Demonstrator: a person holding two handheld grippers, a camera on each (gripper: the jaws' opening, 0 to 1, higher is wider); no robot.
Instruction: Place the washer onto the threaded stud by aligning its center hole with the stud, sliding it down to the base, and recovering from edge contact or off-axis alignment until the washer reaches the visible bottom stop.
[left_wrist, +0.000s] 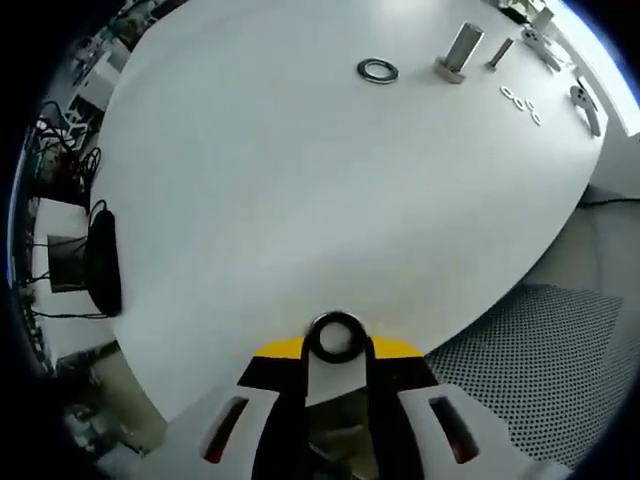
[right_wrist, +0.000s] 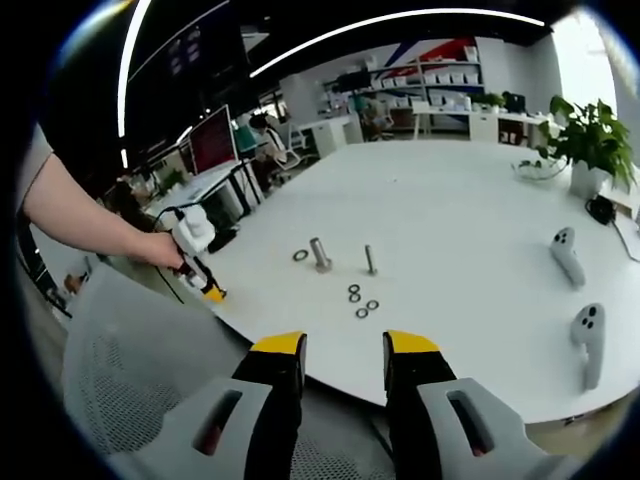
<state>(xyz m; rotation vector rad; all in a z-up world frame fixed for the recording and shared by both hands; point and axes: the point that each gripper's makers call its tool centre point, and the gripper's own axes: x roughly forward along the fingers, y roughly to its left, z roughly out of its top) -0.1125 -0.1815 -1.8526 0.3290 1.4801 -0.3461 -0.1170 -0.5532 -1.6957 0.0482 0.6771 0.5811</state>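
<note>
White table (right_wrist: 450, 210) carries the washer (left_wrist: 377, 71), lying flat beside the thick stud (left_wrist: 459, 52) (apart, not touching). Left gripper (left_wrist: 336, 352) has its jaws closed together on nothing; right gripper (right_wrist: 343, 352) is narrowly parted, empty

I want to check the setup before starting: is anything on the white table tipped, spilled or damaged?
Nothing stands out. The big stud and thin stud stand upright, one washer lies flat, and three small washers lie together.
</note>
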